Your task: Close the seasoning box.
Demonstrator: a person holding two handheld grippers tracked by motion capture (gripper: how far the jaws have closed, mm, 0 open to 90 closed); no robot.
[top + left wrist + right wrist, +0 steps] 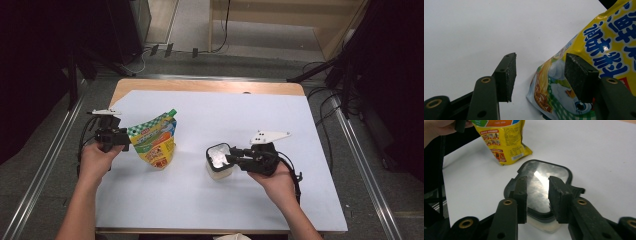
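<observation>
A yellow snack pouch with a green checked top stands left of centre on the white sheet. My left gripper is at the pouch's left edge. In the left gripper view the jaws stand apart: the pouch lies behind the right pad, and the left pad is clear of it. A small translucent box with a black-rimmed shiny lid sits at centre. My right gripper hovers over that lid, open, with nothing between its pads. The pouch shows farther off.
A white sheet covers most of the wooden table. Metal rails run along both sides of the table, and cables lie on the floor beyond it. The person's left hand shows in the right gripper view's top left corner.
</observation>
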